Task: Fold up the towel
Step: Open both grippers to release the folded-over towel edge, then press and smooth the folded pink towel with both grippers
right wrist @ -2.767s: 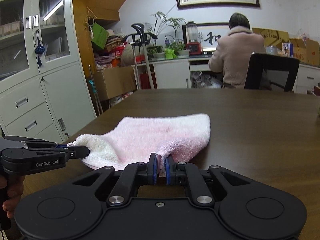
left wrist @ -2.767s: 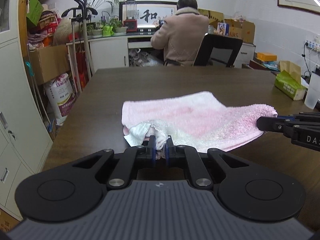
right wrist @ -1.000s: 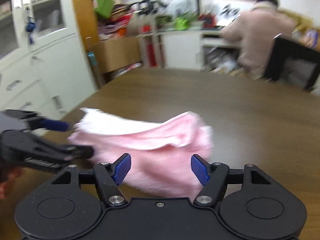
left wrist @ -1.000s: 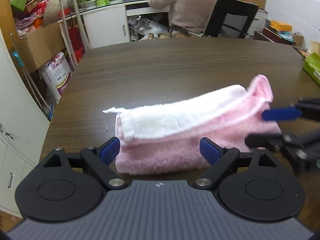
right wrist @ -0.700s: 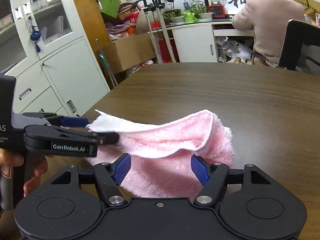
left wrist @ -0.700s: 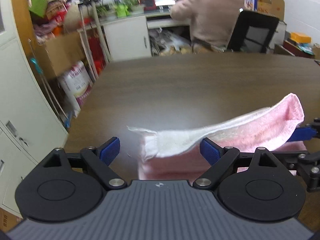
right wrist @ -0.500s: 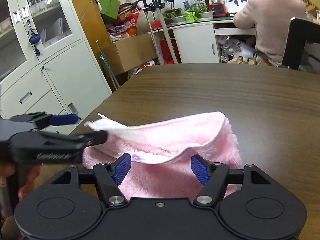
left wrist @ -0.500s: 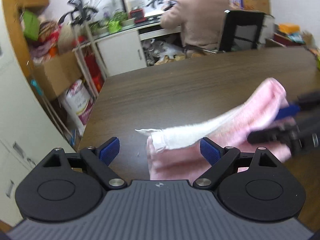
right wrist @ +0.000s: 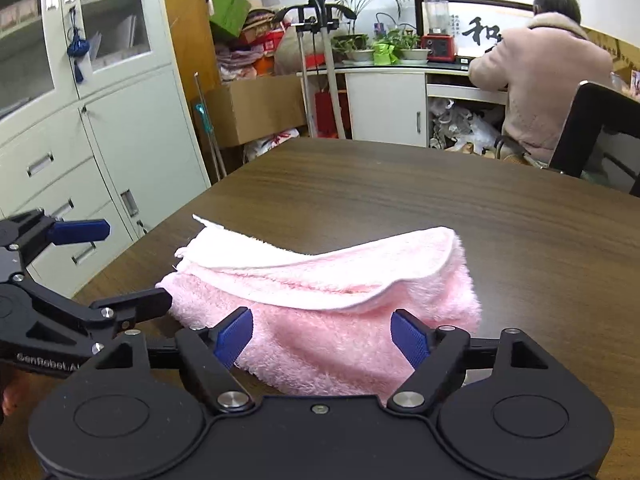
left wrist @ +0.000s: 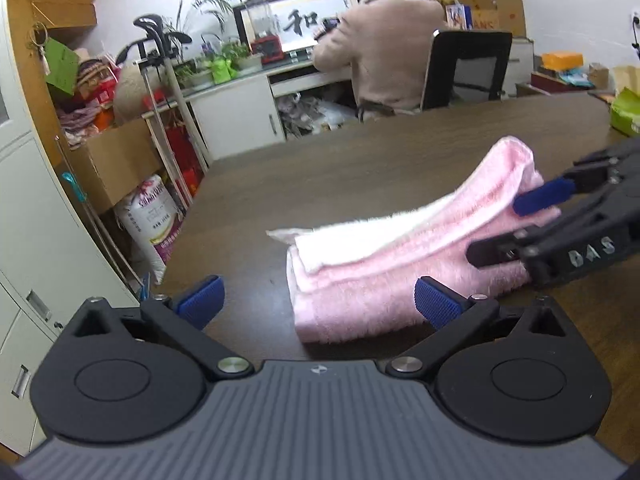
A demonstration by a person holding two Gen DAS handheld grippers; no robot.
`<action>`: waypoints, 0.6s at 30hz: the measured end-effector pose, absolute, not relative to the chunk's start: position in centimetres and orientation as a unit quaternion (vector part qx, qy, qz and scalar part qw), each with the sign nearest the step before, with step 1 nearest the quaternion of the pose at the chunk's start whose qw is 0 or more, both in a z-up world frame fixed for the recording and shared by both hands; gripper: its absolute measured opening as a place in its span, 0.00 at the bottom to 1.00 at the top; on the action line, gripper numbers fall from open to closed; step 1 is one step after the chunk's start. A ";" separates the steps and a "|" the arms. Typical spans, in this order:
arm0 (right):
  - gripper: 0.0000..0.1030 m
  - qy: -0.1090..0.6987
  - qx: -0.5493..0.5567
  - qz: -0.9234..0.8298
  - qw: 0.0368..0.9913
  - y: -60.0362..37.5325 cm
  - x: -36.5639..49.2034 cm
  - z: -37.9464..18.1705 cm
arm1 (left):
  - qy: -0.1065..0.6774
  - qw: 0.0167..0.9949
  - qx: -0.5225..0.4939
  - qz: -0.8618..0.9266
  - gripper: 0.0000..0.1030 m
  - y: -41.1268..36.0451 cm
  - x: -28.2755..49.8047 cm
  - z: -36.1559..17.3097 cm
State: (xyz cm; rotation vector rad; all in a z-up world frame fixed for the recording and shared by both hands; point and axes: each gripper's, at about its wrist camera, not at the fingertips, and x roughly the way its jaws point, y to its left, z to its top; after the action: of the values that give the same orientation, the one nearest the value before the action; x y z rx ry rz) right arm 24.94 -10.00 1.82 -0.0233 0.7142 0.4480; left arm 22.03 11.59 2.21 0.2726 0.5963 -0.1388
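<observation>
The pink towel (left wrist: pixel 392 276) lies folded on the dark wooden table (left wrist: pixel 320 168), in the middle right of the left wrist view and in the lower centre of the right wrist view. It looks soft, light and fluffy, so it will probably bend and sag when lifted, and the loose top layer can slide. In my judgement the best place to take it is at the corners or along the hemmed edge, where the cloth is thin enough for the pads.

The left gripper (left wrist: pixel 316 302) is released and its jaws are opening; the towel's near corner reaches between them at the right pad, but I see no pressing. The right gripper (right wrist: pixel 322 336) is also released and opening; the near edge of the towel sits between its blue pads (right wrist: pixel 408 338), not pinched.
</observation>
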 end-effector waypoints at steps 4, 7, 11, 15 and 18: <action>0.72 0.360 -0.016 0.207 0.909 -8.9 26.2 1.8 | 0.320 0.937 0.120 -0.075 1.00 12.0 22.8 1.6; 0.73 0.367 -0.004 0.233 0.901 -8.1 26.8 2.0 | 0.339 0.930 0.123 -0.076 1.00 12.2 23.3 0.8; 0.73 0.378 0.042 0.267 0.886 -7.4 28.0 2.0 | 0.367 0.919 0.119 -0.083 1.00 12.5 23.9 -0.5; 0.73 0.367 0.061 0.243 0.896 -6.8 30.1 2.1 | 0.368 0.919 0.112 -0.090 1.00 13.0 23.4 -0.5; 0.73 0.358 0.100 0.224 0.901 -8.1 30.8 2.5 | 0.355 0.925 0.096 -0.098 0.99 13.4 22.7 0.2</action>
State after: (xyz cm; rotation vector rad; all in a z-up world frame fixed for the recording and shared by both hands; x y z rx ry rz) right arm 30.83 -8.08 2.54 0.2064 0.7414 0.4634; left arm 22.72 13.42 0.17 0.1961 0.7282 -0.2008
